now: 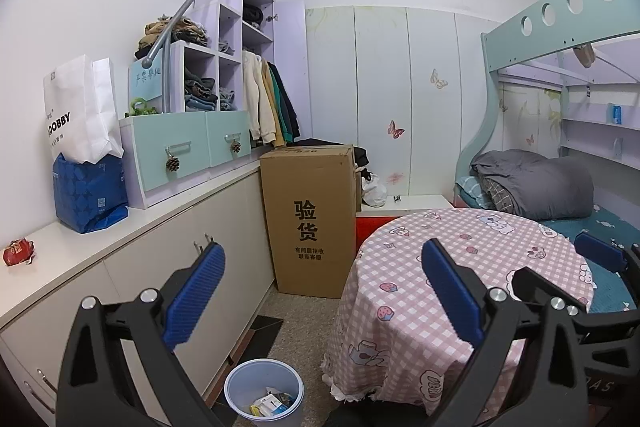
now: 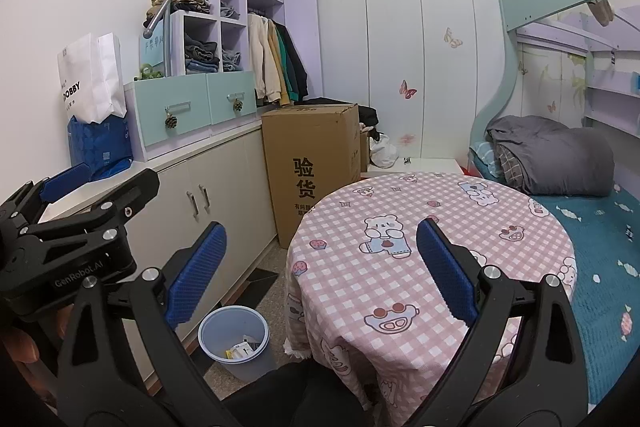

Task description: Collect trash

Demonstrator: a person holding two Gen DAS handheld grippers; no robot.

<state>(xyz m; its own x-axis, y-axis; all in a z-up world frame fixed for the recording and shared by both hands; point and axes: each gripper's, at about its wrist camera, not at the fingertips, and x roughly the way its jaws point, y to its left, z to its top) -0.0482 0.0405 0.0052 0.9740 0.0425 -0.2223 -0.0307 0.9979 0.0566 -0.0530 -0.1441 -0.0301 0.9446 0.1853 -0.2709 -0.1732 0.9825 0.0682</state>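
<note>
On the cabinet top (image 1: pixel 80 259), far left, lies a crumpled red wrapper (image 1: pixel 18 251), lettering unreadable, long axis unclear. White bag (image 1: pixel 78 111) reads "DOBBY". Bin (image 1: pixel 263 393) stands upright. Left gripper (image 1: pixel 320 291) and right gripper (image 2: pixel 320 267) both gape wide, empty.

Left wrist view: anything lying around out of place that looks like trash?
Yes. A crumpled red wrapper lies alone on the white counter, left of the blue bag, not in the bin on the floor, which already holds scraps. The round table looks bare.
</note>
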